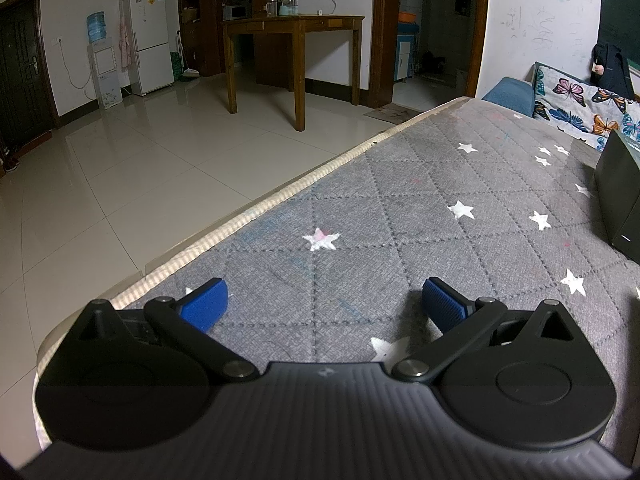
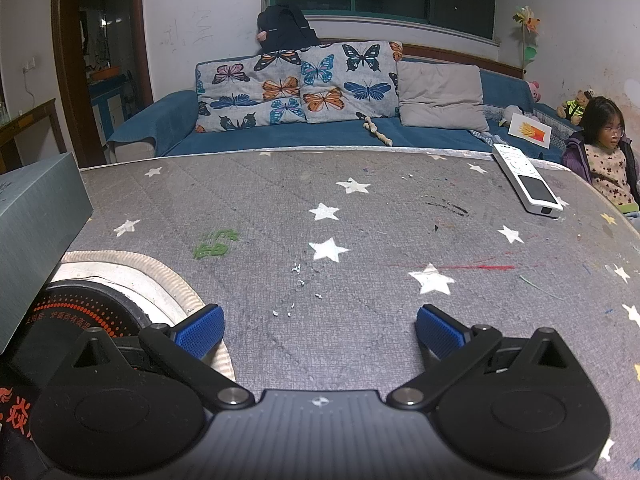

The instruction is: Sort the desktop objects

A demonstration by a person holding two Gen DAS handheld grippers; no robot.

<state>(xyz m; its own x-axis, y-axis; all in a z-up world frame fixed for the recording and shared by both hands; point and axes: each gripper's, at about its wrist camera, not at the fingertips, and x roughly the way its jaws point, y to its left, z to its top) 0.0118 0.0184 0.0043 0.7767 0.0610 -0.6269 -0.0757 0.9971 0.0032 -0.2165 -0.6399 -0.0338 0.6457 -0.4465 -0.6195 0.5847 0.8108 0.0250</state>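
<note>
My left gripper [image 1: 325,304] is open and empty, low over the grey star-patterned table cover [image 1: 400,216] near its left edge. A dark box [image 1: 620,200] stands at the far right of the left wrist view. My right gripper [image 2: 320,330] is open and empty above the same cover [image 2: 360,220]. A white remote control [image 2: 526,178] lies at the far right of the table. A grey-green box [image 2: 36,220] stands at the left. Below it a round black cooktop [image 2: 80,316] sits set into the table, just left of my right gripper's left finger [image 2: 200,332].
The table's left edge [image 1: 240,220] drops to a tiled floor [image 1: 120,180]. A blue sofa [image 2: 280,136] with butterfly cushions runs behind the table. A child [image 2: 604,152] sits at the far right. A wooden table [image 1: 292,40] and a fridge [image 1: 148,40] stand across the room.
</note>
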